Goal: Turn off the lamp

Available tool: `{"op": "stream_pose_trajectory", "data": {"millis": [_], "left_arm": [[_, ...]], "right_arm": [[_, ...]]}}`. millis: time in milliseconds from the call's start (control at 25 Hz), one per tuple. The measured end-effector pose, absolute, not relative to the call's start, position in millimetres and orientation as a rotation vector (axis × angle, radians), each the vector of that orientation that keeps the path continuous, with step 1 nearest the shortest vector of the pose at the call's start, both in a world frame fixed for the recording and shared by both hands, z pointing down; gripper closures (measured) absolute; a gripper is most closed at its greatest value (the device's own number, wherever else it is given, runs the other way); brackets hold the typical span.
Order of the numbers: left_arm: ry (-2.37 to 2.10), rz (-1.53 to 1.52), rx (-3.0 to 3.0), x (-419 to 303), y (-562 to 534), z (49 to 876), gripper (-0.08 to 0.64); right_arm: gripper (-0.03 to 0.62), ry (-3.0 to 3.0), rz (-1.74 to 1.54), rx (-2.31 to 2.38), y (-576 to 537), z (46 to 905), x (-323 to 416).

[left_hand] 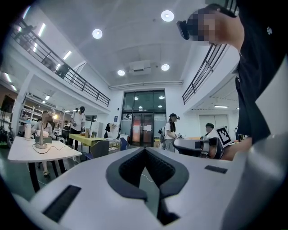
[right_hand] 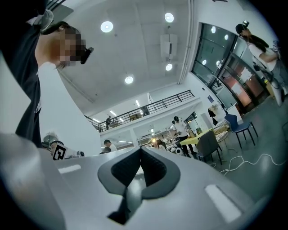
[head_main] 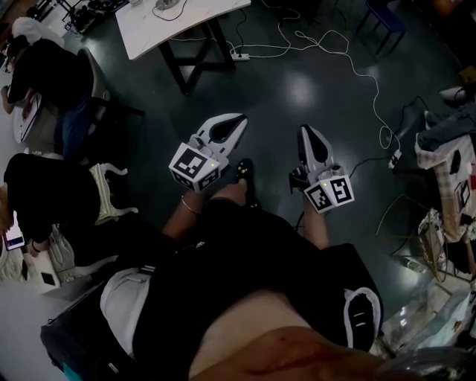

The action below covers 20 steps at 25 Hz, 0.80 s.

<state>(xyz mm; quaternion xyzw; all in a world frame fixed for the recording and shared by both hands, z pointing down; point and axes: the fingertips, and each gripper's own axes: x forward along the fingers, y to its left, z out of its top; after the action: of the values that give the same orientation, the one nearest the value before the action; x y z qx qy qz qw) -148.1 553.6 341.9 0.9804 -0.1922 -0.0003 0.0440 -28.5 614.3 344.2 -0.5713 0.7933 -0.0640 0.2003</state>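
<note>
No lamp shows clearly in any view. In the head view my left gripper [head_main: 240,119] and right gripper [head_main: 306,130] are held side by side over the dark floor, both pointing away from my body, with nothing between their jaws. The left gripper [left_hand: 145,149] has its jaws closed tip to tip in the left gripper view, which looks across a big hall. A white table [left_hand: 27,155] at that view's left carries a small upright object [left_hand: 41,137] with a cable; I cannot tell what it is. The right gripper [right_hand: 141,149] is shut too, tilted slightly upward.
A white table [head_main: 186,22] on dark legs stands ahead, with a power strip [head_main: 239,56] and white cables [head_main: 357,74] trailing over the floor. People sit at the left [head_main: 44,74]. Bags and clutter [head_main: 446,171] pile at the right. Other people stand far off [left_hand: 171,130].
</note>
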Motion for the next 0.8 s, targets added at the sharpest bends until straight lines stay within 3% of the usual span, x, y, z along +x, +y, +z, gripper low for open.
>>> {"op": "stream_pose_trajectory", "data": {"millis": [800], "left_arm": [[-0.475,-0.057,2.993,-70,448,357,0.554]], "right_arm": [[0.597,2.251,-0.122,-1.642,514,342,29]]}}
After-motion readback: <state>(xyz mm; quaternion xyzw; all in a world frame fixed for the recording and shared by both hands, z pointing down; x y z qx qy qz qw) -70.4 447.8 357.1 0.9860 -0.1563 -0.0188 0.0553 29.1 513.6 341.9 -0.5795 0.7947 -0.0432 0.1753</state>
